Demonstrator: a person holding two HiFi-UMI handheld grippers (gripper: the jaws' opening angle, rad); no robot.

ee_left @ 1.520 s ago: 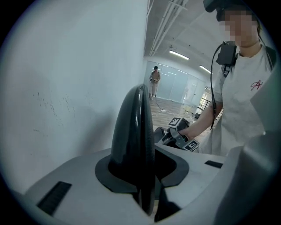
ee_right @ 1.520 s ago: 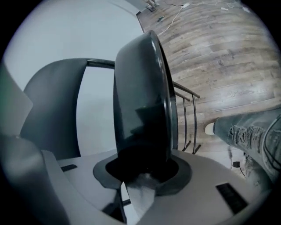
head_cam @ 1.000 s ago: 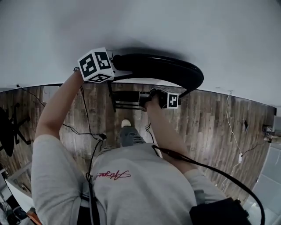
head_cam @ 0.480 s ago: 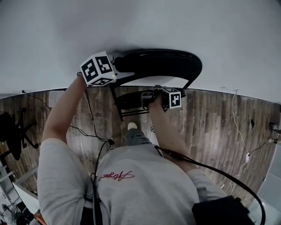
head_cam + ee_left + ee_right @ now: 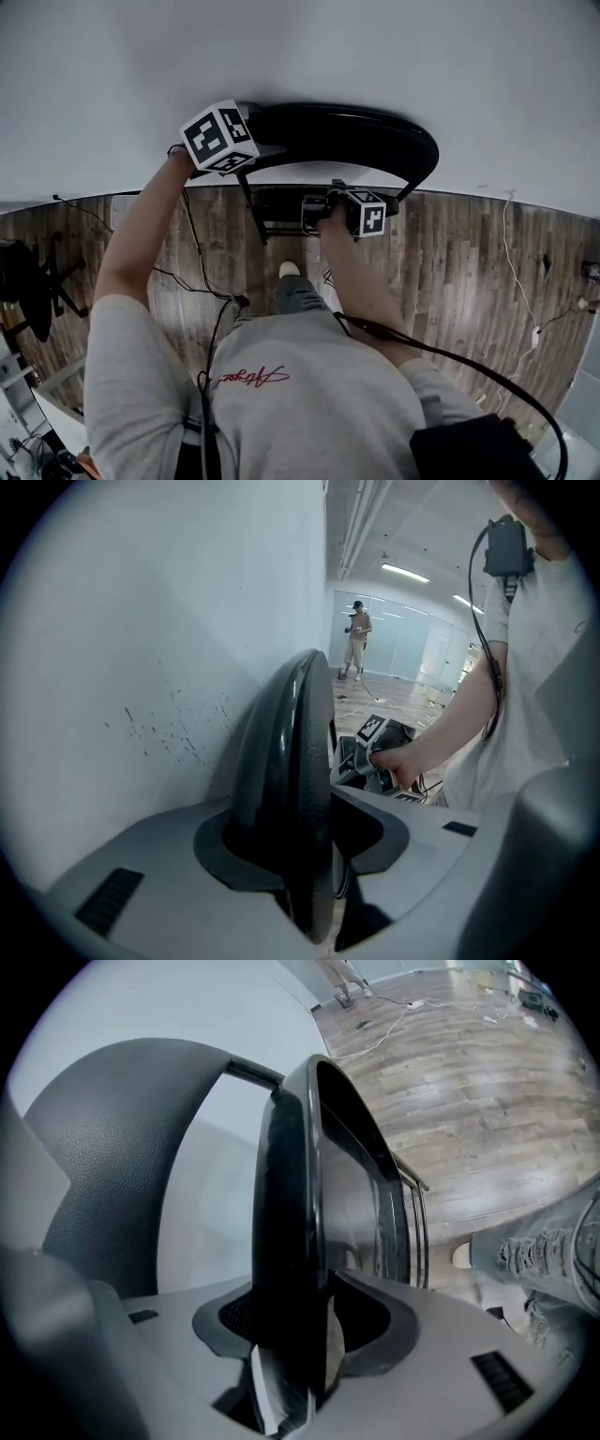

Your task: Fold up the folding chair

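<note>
From the head view, we see the folding chair (image 5: 328, 178) standing on the wooden floor (image 5: 450, 262) close against the white wall (image 5: 300, 56), just ahead of the person's feet. Its curved black backrest (image 5: 356, 141) is uppermost and the black seat (image 5: 281, 202) is tucked just beneath it. The left gripper (image 5: 251, 150) meets the backrest's left end and the right gripper (image 5: 314, 214) reaches the seat's near edge. In the left gripper view, the backrest rim runs edge-on between the fingers, which are opening. The rim lies against one pad, with a dark gap on the other side, so we judge the hold to be loosening. In the right gripper view, the seat's thin edge stands upright between fingers that are also opening, with slivers of light on both sides of it. The backrest's grained surface rises just behind it, so the seat looks swung up nearly flat. We expect the chair to handle as a stiff thing of moderate weight. Its rims look smooth, hard and narrow, so they could slip or twist in a light pinch. We would take it deep in the fingers, on the top of the backrest and the front lip of the seat, clear of the hinges. Let go, it may slide down the wall.
</note>
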